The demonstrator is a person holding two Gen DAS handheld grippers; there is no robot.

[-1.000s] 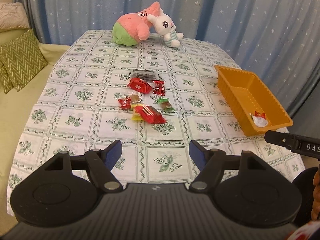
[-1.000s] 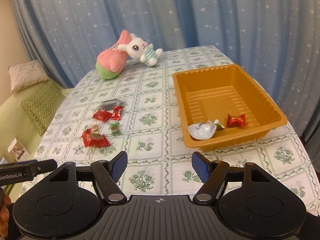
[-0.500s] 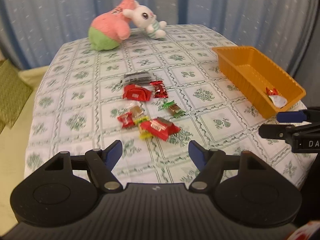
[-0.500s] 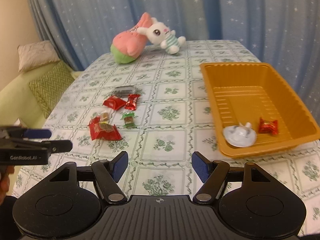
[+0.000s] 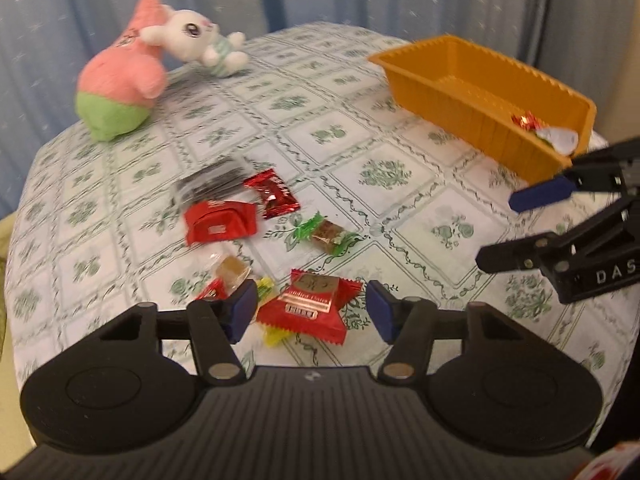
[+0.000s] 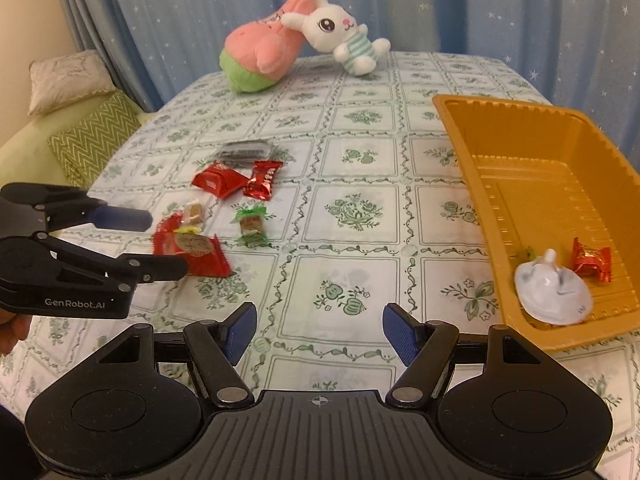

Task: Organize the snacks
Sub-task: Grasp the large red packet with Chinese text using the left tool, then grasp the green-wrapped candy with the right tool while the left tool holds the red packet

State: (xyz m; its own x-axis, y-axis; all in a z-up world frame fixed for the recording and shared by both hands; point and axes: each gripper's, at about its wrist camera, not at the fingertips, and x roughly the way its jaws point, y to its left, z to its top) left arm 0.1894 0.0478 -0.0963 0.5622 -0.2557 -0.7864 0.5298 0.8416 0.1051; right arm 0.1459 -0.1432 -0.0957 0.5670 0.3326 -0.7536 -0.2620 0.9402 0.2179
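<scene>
Jaws wide astride red packet (image 5: 308, 308), candies (image 5: 326, 235) beyond.

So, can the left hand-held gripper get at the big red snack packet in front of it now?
Probably yes. The left hand-held gripper is open, and the big red snack packet lies between its fingers with nothing on top; a yellow candy lies close beside it.

Left black two-finger gripper with blue pads (image 5: 307, 312) jaws spread wide, low over the table, angled forward-down. Right black two-finger gripper with blue pads (image 6: 319, 331) also spread wide, hovering, holding nothing.
</scene>
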